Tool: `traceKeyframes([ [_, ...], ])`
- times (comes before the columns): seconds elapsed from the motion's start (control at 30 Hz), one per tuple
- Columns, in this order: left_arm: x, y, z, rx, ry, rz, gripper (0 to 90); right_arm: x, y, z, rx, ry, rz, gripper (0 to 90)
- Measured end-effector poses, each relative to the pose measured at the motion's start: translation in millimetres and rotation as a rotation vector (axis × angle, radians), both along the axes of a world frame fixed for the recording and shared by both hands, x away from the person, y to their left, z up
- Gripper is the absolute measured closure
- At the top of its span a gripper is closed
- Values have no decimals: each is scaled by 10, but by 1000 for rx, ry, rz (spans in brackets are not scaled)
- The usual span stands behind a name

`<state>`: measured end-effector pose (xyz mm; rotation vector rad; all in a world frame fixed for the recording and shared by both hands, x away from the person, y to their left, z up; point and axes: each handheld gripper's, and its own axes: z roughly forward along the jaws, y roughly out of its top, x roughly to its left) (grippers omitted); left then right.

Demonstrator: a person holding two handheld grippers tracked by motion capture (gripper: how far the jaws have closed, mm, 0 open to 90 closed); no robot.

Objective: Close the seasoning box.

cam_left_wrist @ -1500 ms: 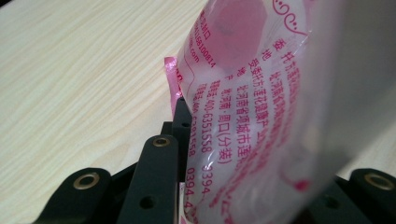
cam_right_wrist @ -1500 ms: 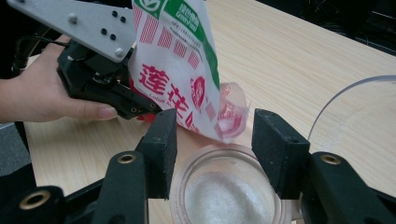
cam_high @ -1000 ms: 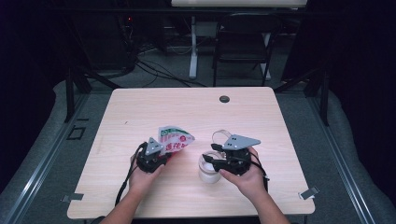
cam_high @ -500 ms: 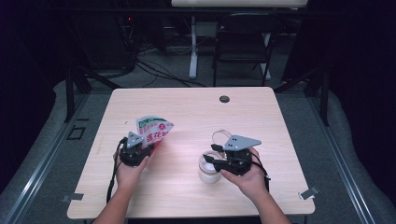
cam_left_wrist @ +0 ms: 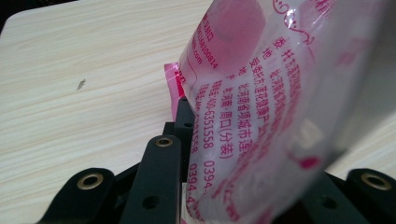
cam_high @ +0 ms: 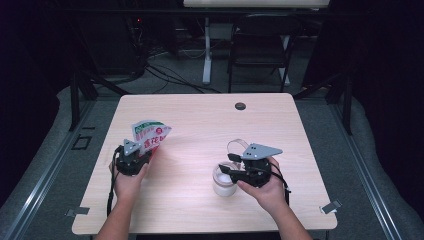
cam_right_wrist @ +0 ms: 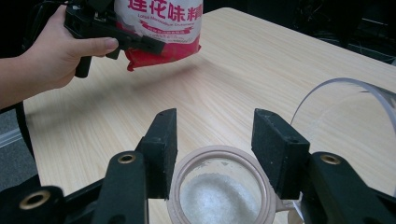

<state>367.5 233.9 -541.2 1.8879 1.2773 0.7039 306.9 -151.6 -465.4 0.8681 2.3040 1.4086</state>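
— Red-and-white printed plastic seasoning bag (cam_high: 149, 136): where, pointing how?
— Left-centre of the high view, long axis slanting up-right, pinched by the left gripper (cam_high: 134, 155).
— Right gripper (cam_high: 231, 165)?
— Jaws clasp the round pale plastic jar (cam_high: 223, 181) holding white granules.

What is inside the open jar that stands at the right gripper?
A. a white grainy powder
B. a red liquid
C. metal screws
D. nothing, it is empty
A. The right gripper view looks down into the open jar, and a heap of white grains lies at its bottom, between the two fingers of the right gripper.
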Motion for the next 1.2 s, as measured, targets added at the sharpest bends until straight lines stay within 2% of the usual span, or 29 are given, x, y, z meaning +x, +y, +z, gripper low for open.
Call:
traceKeyframes([
  [0.2, 33, 78, -39, 25, 8, 42, 749, 13, -11, -2, -5, 11, 1, 513],
  [0.33, 57, 119, -70, 60, 23, 67, 749, 11, -16, 1, -1, 11, 2, 513],
  [0.47, 81, 132, -109, 67, 44, 80, 747, 6, -15, 3, -4, 8, 2, 514],
  [0.53, 102, 150, -139, 65, 72, 83, 744, 4, -21, 7, -8, 6, 0, 514],
  [0.87, 104, 147, -162, 66, 105, 88, 724, 9, -23, 4, -10, 7, -2, 511],
  [1.0, 94, 137, -156, 60, 103, 85, 681, 11, -26, 4, -4, 16, -2, 515],
  [1.07, 63, 107, -139, 69, 82, 89, 616, 12, -30, 9, 2, 17, -4, 518],
  [1.17, 36, 89, -128, 77, 71, 83, 539, 13, -31, 12, 4, 15, -7, 518],
  [1.2, 15, 65, -119, 84, 49, 71, 519, 16, -33, 16, 0, 12, -8, 518],
])
